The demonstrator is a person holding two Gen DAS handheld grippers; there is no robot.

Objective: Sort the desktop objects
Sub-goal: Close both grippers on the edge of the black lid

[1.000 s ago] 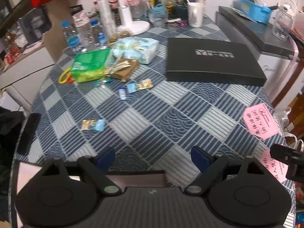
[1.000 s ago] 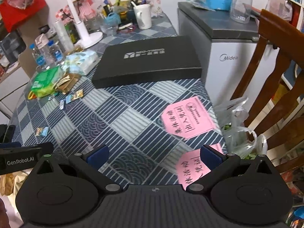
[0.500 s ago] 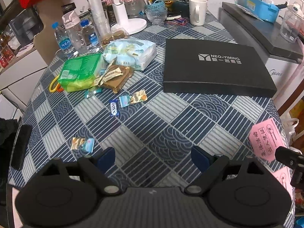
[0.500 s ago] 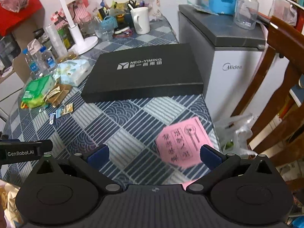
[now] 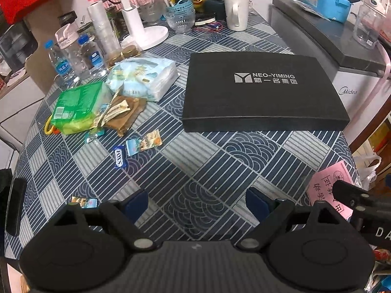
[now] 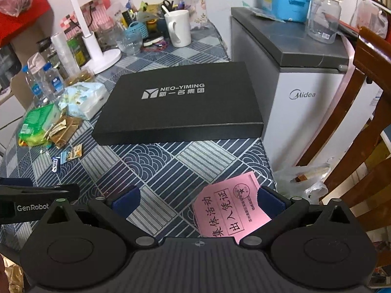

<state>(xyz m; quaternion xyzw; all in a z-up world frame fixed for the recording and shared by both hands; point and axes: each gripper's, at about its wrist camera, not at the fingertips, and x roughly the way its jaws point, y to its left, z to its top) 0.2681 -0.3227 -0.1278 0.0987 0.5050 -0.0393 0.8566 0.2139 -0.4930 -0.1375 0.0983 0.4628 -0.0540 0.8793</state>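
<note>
Both tongs gape wide and empty: the left gripper (image 5: pixel 196 204) has drifted forward toward the sweets (image 5: pixel 144 143), while the right gripper (image 6: pixel 199 204) now hangs over the pink slip (image 6: pixel 229 210), probably the first thing to sort

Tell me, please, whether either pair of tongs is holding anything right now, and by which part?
Nothing is held: the left tongs and the right tongs are both open above the table.

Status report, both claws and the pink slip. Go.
Left claw open, empty. Right claw open, hovering over the pink slip at the table edge. Nothing between them.
</note>
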